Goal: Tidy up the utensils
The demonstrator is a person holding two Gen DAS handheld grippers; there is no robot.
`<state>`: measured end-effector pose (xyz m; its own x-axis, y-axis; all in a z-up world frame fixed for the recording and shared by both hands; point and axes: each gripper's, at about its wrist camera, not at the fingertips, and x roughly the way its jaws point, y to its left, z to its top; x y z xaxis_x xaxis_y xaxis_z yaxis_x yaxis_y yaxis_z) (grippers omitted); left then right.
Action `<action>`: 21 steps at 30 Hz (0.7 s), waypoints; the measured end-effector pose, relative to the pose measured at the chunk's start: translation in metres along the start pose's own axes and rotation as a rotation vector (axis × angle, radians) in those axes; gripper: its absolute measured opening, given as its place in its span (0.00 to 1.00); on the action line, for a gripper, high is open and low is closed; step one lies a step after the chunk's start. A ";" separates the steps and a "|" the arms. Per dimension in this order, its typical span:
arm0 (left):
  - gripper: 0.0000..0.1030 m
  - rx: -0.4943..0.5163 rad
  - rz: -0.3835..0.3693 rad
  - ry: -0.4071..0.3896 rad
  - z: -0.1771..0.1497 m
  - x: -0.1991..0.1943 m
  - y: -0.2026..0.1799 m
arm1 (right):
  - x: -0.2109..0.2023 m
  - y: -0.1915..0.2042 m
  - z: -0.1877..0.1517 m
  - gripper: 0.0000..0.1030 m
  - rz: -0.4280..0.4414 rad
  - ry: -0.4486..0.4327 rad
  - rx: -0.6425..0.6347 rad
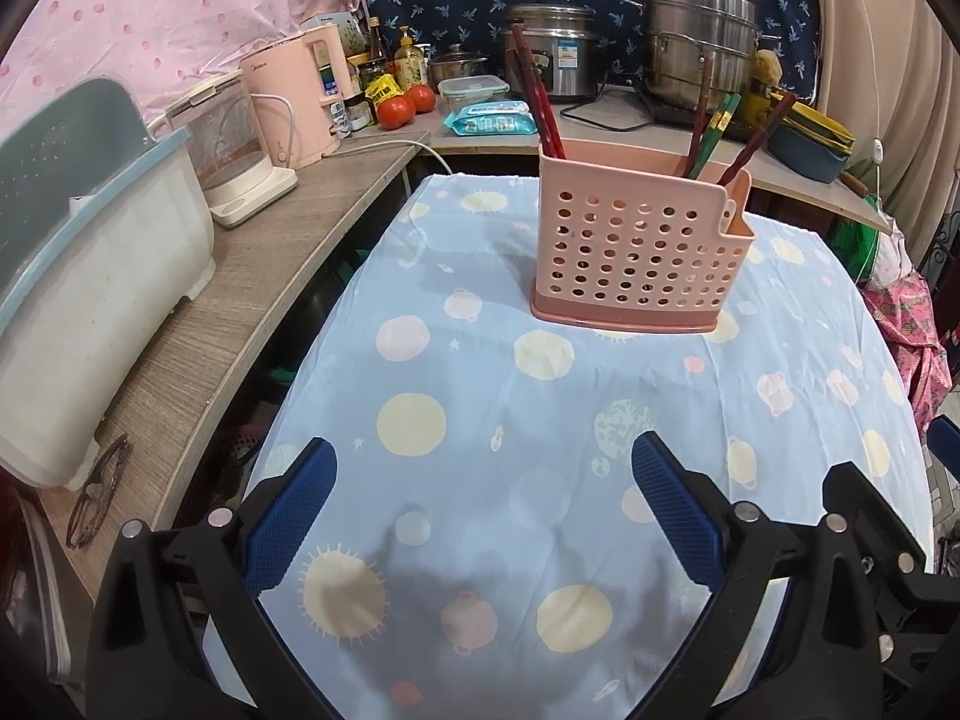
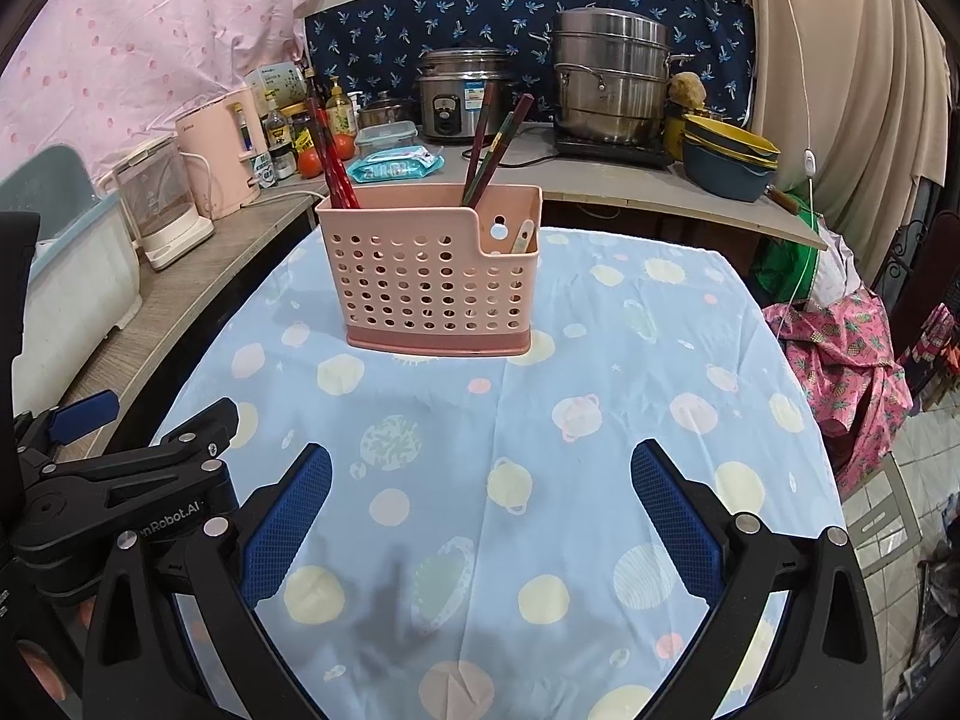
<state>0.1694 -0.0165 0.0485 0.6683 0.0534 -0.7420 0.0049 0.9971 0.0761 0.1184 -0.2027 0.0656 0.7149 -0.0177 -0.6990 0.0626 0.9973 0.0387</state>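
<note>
A pink perforated utensil holder (image 1: 636,240) stands upright on the blue planet-print tablecloth (image 1: 480,396); it also shows in the right wrist view (image 2: 429,276). Red chopsticks (image 2: 333,162) lean in its left compartment, and dark and green chopsticks (image 2: 495,147) in its middle. A small pale spoon handle (image 2: 523,237) sits in its low right pocket. My left gripper (image 1: 480,510) is open and empty, well short of the holder. My right gripper (image 2: 480,510) is open and empty, also short of it. The left gripper's body (image 2: 120,480) shows at the right view's left edge.
A wooden counter (image 1: 288,240) runs along the left with a white-and-blue dish rack (image 1: 90,276), glass kettle (image 1: 231,150), pink kettle (image 1: 300,96) and eyeglasses (image 1: 99,489). Behind are tomatoes (image 1: 396,110), a rice cooker (image 2: 462,93), a steel steamer (image 2: 612,75) and stacked bowls (image 2: 729,156).
</note>
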 end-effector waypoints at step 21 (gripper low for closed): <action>0.92 0.015 -0.004 0.007 0.001 0.001 -0.004 | 0.002 -0.001 -0.003 0.94 -0.008 0.003 -0.002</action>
<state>0.1713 -0.0209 0.0482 0.6633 0.0500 -0.7467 0.0187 0.9963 0.0834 0.1178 -0.2030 0.0626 0.7126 -0.0252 -0.7011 0.0667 0.9973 0.0319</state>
